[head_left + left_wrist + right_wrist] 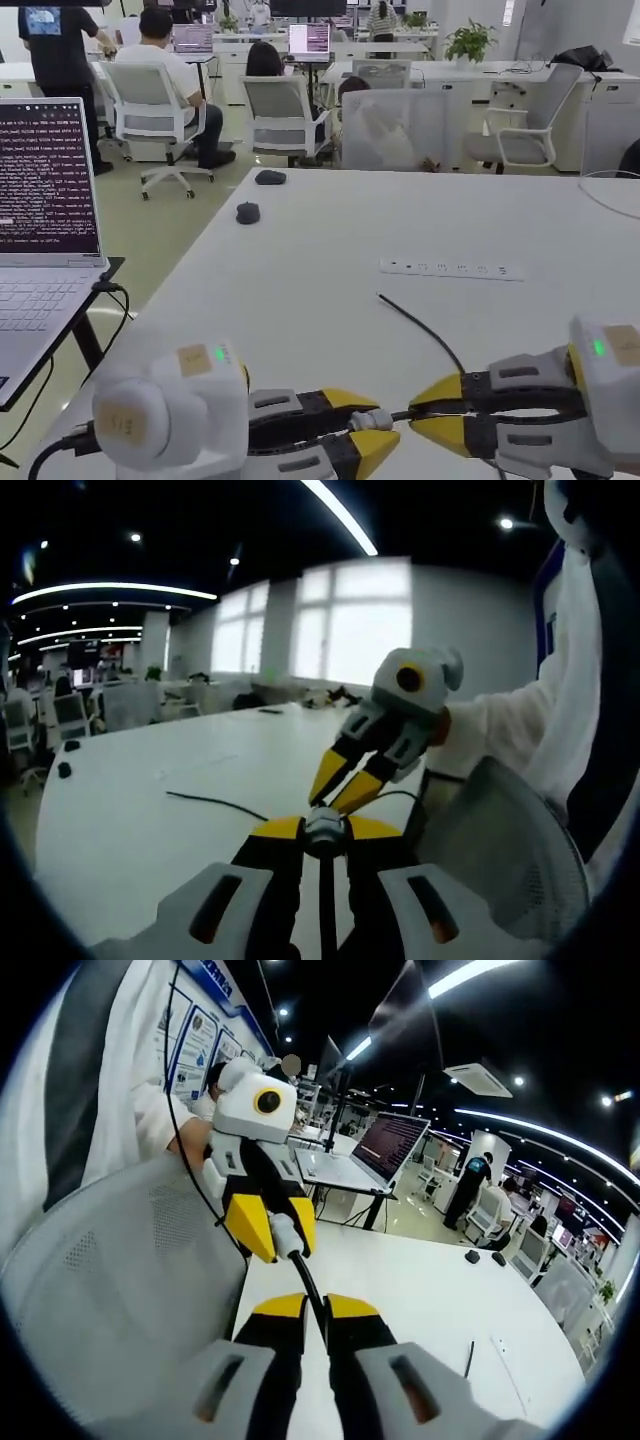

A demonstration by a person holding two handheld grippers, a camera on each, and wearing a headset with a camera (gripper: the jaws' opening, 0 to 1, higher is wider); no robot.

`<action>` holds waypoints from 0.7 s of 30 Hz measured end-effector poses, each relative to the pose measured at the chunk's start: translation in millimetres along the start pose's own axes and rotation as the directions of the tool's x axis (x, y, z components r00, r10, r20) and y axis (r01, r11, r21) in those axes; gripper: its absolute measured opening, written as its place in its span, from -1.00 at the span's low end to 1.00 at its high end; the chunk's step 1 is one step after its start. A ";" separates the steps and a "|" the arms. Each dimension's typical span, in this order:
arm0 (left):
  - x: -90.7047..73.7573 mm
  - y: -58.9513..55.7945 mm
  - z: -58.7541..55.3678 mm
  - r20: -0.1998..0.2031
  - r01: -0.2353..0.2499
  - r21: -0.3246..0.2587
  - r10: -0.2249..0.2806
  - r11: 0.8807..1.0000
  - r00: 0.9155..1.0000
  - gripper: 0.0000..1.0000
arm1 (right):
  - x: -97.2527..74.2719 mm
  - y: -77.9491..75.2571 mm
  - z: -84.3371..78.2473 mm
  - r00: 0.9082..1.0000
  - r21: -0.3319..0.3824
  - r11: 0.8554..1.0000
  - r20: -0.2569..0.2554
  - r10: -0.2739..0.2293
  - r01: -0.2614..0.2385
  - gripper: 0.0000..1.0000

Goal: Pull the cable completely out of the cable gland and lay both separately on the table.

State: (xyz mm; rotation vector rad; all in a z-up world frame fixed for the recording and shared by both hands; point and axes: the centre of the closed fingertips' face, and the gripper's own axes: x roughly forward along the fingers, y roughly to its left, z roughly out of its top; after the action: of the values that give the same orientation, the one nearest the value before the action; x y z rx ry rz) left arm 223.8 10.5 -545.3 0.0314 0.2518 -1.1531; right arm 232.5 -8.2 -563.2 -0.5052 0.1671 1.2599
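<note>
The left gripper (385, 425) pinches the gland (370, 421), the right gripper (413, 412) pinches the cable (420, 325); a loose pinch could let the cable slip.

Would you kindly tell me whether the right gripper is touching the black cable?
Touching. In the right gripper view, the right gripper is shut on the cable, its yellow jaws pinching it from both sides.

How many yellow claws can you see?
2. The left claw grips the gland at bottom middle; the right claw pinches the cable beside it.
</note>
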 end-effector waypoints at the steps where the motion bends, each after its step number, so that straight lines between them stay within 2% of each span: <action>1: -0.2 0.6 -0.2 -0.001 -0.002 -0.001 0.002 1.000 1.000 -0.67 | -0.5 -2.0 -3.0 1.000 0.003 1.000 -0.011 -0.007 0.007 -0.88; 8: -1.3 4.1 0.4 0.003 -0.017 -0.010 0.017 1.000 1.000 -0.67 | -8.9 -13.6 -19.4 0.998 0.029 0.999 -0.044 -0.043 0.044 -0.89; 10: -1.4 4.8 -0.2 0.000 -0.021 -0.010 0.021 1.000 1.000 -0.67 | -12.3 -18.5 -30.3 0.995 0.036 0.997 -0.077 -0.063 0.065 -0.89; 21: -2.6 7.6 0.2 0.006 -0.033 -0.019 0.033 0.999 0.999 -0.67 | -29.4 -29.8 -56.6 0.985 0.091 0.987 -0.123 -0.123 0.135 -0.89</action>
State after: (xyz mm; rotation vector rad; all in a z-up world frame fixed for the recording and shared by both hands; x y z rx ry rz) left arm 229.8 15.9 -545.3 0.0151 0.2560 -1.1178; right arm 259.9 -65.5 -593.3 -0.4967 0.2899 1.0902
